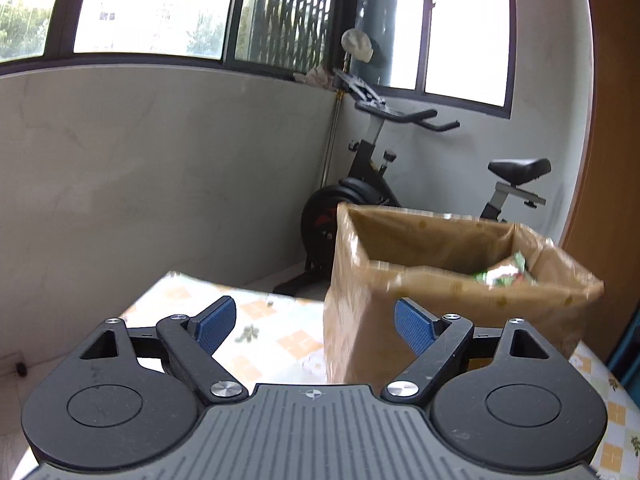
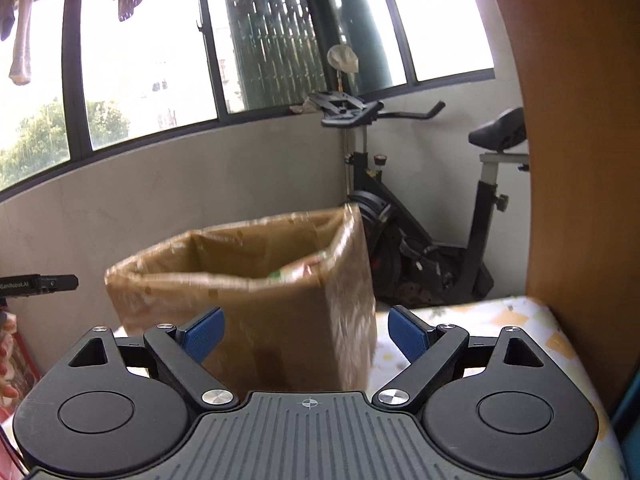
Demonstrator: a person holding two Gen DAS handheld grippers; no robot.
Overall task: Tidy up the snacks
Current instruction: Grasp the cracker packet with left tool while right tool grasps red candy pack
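**A:** Report the state of the left gripper (image 1: 315, 326).

**B:** Jaws spread wide. Blue pads (image 1: 214, 322) face each other with nothing clamped between them. The brown box (image 1: 400, 300) stands behind the right-hand pad, right of centre in the left wrist view; whether that pad touches the box cannot be determined.

**A:** State of the right gripper (image 2: 306, 334)?

**B:** Also spread wide, nothing pinched. In the right wrist view the box sits at centre frame, behind the left-hand pad and the gap.

**A:** Location of the snacks?

**B:** A green-and-white snack packet (image 1: 506, 272) lies inside the open-topped box, towards its right inner wall in the left wrist view.

**A:** Supporting surface?

**B:** The box rests on a table with a patterned cloth (image 1: 272, 332). An exercise bike (image 2: 440, 216) stands behind it, right of centre.
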